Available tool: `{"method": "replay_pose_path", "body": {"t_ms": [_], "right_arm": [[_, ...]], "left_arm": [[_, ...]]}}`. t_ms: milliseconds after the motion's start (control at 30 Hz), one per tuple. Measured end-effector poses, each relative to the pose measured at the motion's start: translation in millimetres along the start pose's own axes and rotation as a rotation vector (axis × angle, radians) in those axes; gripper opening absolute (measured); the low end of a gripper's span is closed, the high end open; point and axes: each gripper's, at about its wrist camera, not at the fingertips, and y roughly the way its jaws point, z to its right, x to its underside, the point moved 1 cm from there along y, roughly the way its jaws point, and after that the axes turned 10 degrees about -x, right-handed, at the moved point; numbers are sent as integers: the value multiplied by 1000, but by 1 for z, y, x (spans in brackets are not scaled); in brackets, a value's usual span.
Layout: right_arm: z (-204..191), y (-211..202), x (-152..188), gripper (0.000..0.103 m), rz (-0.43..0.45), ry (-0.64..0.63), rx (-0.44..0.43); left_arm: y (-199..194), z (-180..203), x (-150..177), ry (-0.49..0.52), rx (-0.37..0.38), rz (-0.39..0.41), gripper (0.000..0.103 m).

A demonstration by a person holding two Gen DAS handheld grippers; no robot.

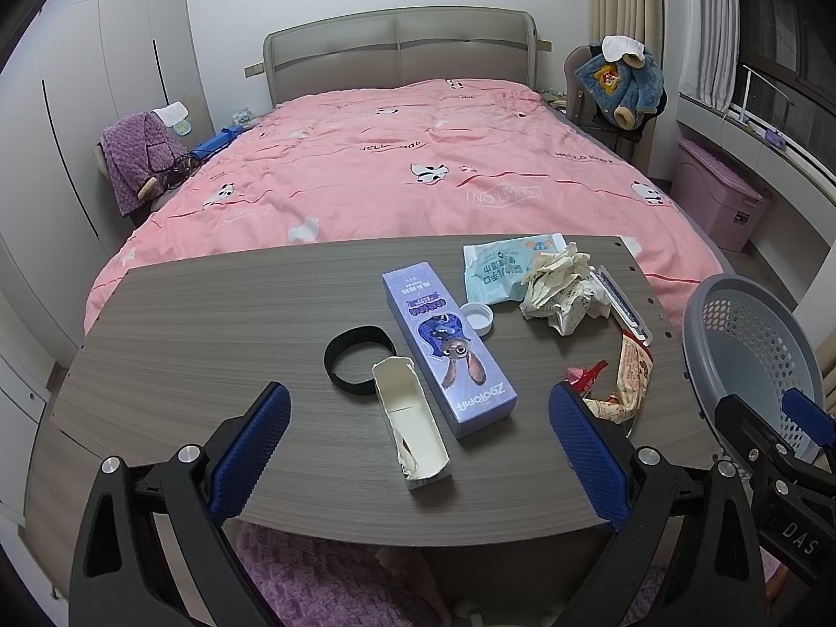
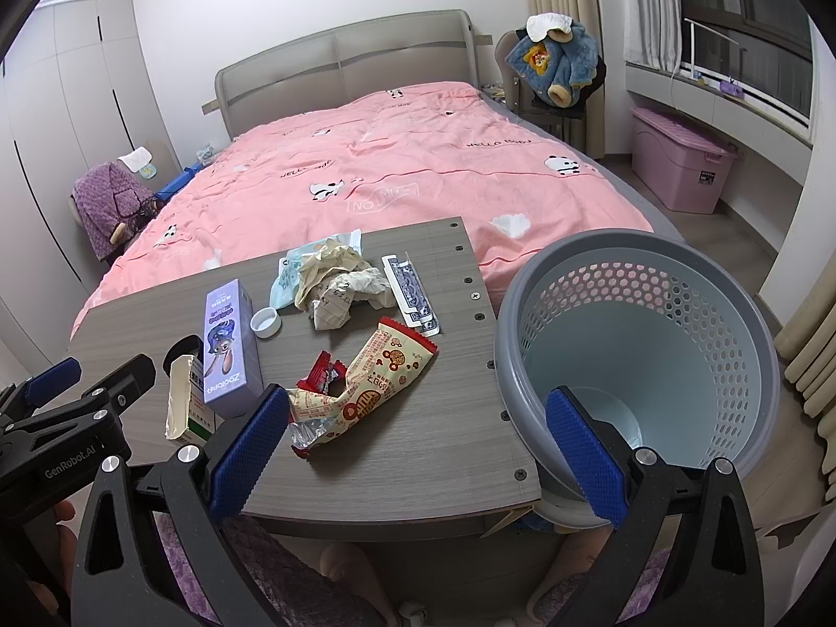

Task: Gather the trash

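The left gripper (image 1: pixel 418 449) hovers over the near edge of the table (image 1: pixel 209 345) with its jaws spread wide and nothing between them; the right gripper (image 2: pixel 418 449) is likewise released and empty, straddling the table's corner and the rim of the grey perforated basket (image 2: pixel 679 282) that stands just beside the table on the right, apparently empty. The trash lies scattered on the tabletop: a torn-open white carton (image 1: pixel 413 423) touching a purple toothpaste box (image 1: pixel 444 345), a small white cap (image 1: pixel 478 317), a black band (image 1: pixel 358 358), a crumpled paper wad (image 1: pixel 561 287) resting on a pale blue wipes packet (image 1: pixel 496 266), and a crinkled snack wrapper (image 2: pixel 366 392) nearest the right gripper. All of it looks light. The wrapper is probably thin and slippery, best pinched at a bunched fold; the cartons should be stiff but crushable, so take them across their narrow sides.
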Motion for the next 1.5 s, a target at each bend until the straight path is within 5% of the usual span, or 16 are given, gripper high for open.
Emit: {"method": "replay_pose_path", "body": {"t_ms": [1500], "right_arm": [[-7, 28, 10, 97, -61, -6, -9]], "left_arm": [[21, -19, 13, -24, -27, -41, 95]]}}
